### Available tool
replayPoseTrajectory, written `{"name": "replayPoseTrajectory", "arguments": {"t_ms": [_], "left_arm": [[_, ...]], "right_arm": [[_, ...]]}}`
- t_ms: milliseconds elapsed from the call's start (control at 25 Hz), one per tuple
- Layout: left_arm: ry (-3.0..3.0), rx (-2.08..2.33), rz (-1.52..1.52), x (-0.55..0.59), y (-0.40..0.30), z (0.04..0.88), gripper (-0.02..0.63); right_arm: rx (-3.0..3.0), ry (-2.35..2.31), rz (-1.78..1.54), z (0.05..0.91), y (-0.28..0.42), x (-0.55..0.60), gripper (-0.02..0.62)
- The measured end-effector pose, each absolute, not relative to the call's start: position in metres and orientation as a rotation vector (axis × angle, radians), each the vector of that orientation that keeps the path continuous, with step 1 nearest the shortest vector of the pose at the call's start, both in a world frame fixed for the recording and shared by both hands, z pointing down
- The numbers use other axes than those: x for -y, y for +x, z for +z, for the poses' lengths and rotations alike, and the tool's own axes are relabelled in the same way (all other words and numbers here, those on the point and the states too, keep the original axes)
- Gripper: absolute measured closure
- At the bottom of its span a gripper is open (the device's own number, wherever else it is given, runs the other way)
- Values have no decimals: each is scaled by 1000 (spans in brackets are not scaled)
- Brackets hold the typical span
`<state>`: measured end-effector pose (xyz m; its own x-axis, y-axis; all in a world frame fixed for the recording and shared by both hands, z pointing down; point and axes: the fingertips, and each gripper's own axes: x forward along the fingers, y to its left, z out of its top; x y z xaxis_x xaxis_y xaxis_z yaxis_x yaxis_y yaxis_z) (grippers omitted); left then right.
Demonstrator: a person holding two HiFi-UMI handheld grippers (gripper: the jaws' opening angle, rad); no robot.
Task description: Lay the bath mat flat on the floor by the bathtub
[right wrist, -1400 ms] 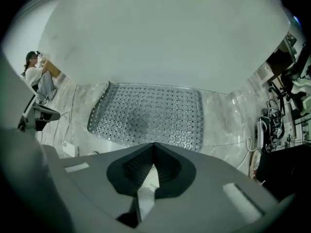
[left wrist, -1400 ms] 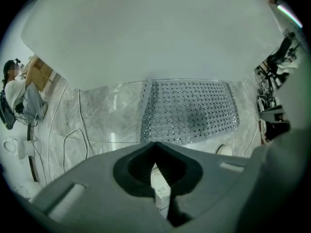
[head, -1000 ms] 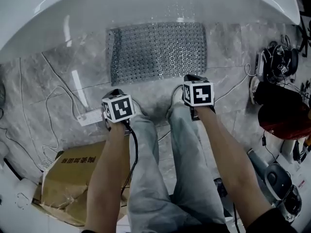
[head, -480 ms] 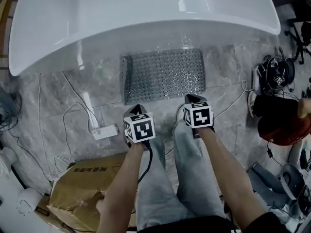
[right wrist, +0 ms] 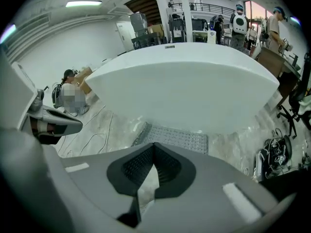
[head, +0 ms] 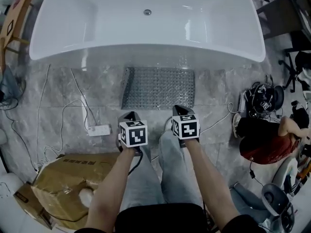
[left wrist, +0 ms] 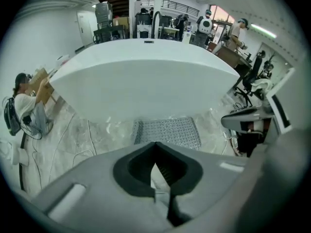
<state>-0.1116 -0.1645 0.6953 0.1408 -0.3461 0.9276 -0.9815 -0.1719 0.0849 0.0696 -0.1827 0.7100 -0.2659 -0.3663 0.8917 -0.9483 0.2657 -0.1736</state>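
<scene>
The grey studded bath mat (head: pixel 158 88) lies flat on the marble floor, its long edge against the white bathtub (head: pixel 146 28). Its left edge curls up a little. Both grippers hang above the floor on the near side of the mat, clear of it. My left gripper (head: pixel 129 116) is shut with nothing in it, and my right gripper (head: pixel 179 110) is likewise shut and empty. In the left gripper view the jaws (left wrist: pixel 155 143) meet at their tips, with the mat (left wrist: pixel 167 131) beyond them. The right gripper view shows closed jaws (right wrist: pixel 153 144) and the mat (right wrist: pixel 175 139) under the tub's side.
A white power strip (head: pixel 99 129) with loose cables lies left of the mat. A cardboard box (head: pixel 63 183) sits at the lower left. A person in red (head: pixel 262 140) crouches at the right beside headphones and gear (head: pixel 262 100). My legs (head: pixel 160 174) stand below the grippers.
Both grippers have risen away from the floor and the mat looks smaller and farther. The whole bathtub has come into view. The mat stays flat in place.
</scene>
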Motion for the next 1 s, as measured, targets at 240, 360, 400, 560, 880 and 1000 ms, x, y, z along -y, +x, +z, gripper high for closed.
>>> {"name": "replayPoseTrajectory", "arguments": {"t_ms": [240, 360, 400, 560, 880, 1000], "left_arm": [[1744, 1354, 1022, 156, -98, 616, 601], [1847, 1362, 1011, 163, -83, 579, 601], [1877, 1355, 1012, 158, -79, 568, 601], [1954, 1388, 957, 160, -65, 522, 601], [2050, 1531, 752, 201, -67, 428, 601], [2092, 1592, 684, 215, -72, 393, 601]], "right_arm": [[1867, 1197, 933, 628, 71, 175, 589], [1933, 1234, 916, 588, 64, 186, 589], [1946, 1238, 906, 577, 61, 184, 589], [2018, 1260, 842, 533, 56, 188, 589], [2254, 1313, 707, 434, 41, 217, 589], [2305, 1337, 607, 399, 36, 229, 589]]}}
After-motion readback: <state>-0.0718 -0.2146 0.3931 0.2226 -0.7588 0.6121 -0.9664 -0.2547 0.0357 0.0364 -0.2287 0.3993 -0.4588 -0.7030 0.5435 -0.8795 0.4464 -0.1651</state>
